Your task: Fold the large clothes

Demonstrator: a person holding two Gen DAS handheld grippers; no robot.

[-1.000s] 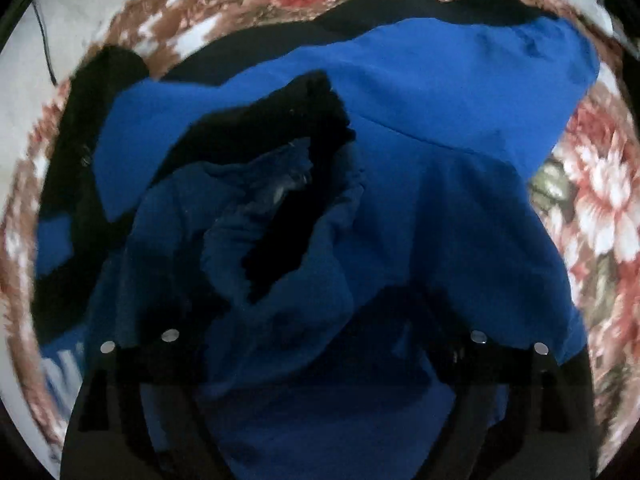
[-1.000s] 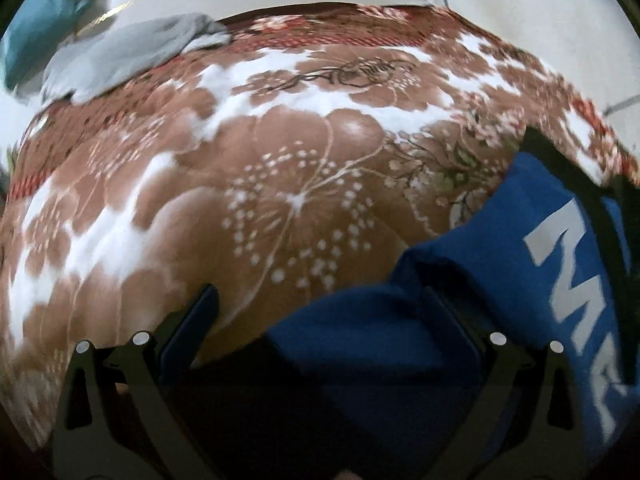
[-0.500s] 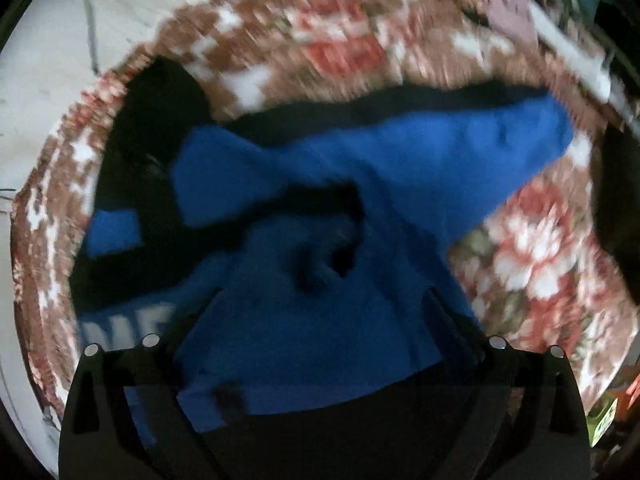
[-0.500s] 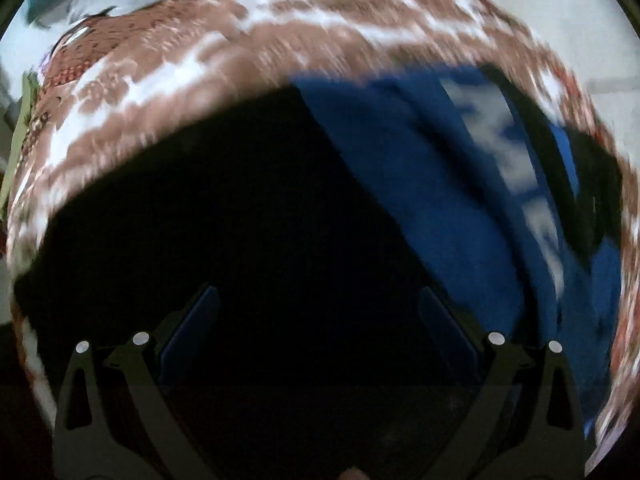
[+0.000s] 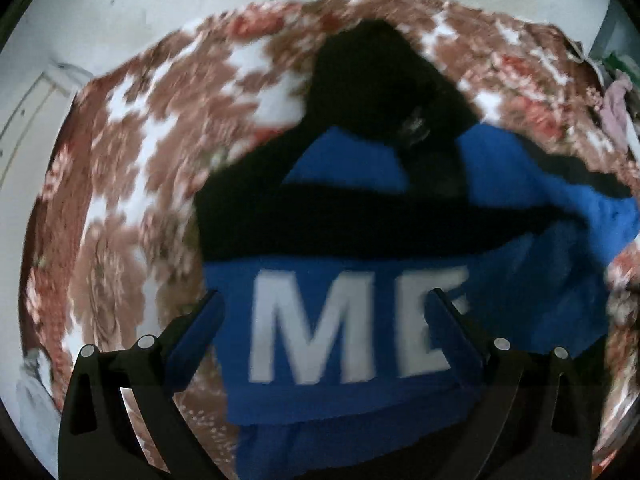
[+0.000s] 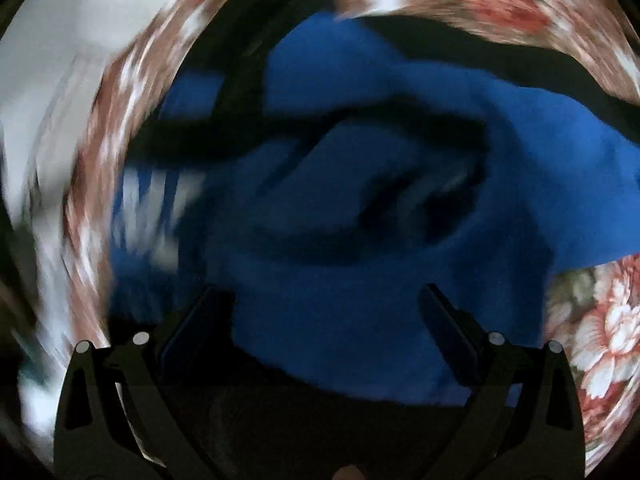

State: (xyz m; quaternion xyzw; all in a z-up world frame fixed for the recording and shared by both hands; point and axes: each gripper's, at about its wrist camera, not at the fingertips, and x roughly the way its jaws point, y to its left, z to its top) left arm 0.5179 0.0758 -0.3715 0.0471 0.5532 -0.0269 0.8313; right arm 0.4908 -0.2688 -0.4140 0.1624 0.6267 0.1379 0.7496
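A large blue and black hoodie (image 5: 360,336) with white letters lies crumpled on a floral bedspread (image 5: 132,168). Its black hood (image 5: 376,80) points away from me in the left wrist view. My left gripper (image 5: 324,300) is open above the lettered chest panel, with nothing between its fingers. In the right wrist view the hoodie (image 6: 400,160) fills the middle, bunched, blue cloth folded around a dark opening. My right gripper (image 6: 324,294) is open just over the blue cloth. The right view is motion-blurred.
The bedspread (image 6: 600,320) shows around the garment on all sides. A pale floor or wall (image 5: 120,12) lies beyond the bed's far edge. Some loose clothes (image 5: 616,100) sit at the far right edge of the bed.
Both grippers have swung to new viewpoints. The left now faces the lettered chest and hood instead of the bunched blue cloth. The right has moved from the bedspread to over the garment's middle.
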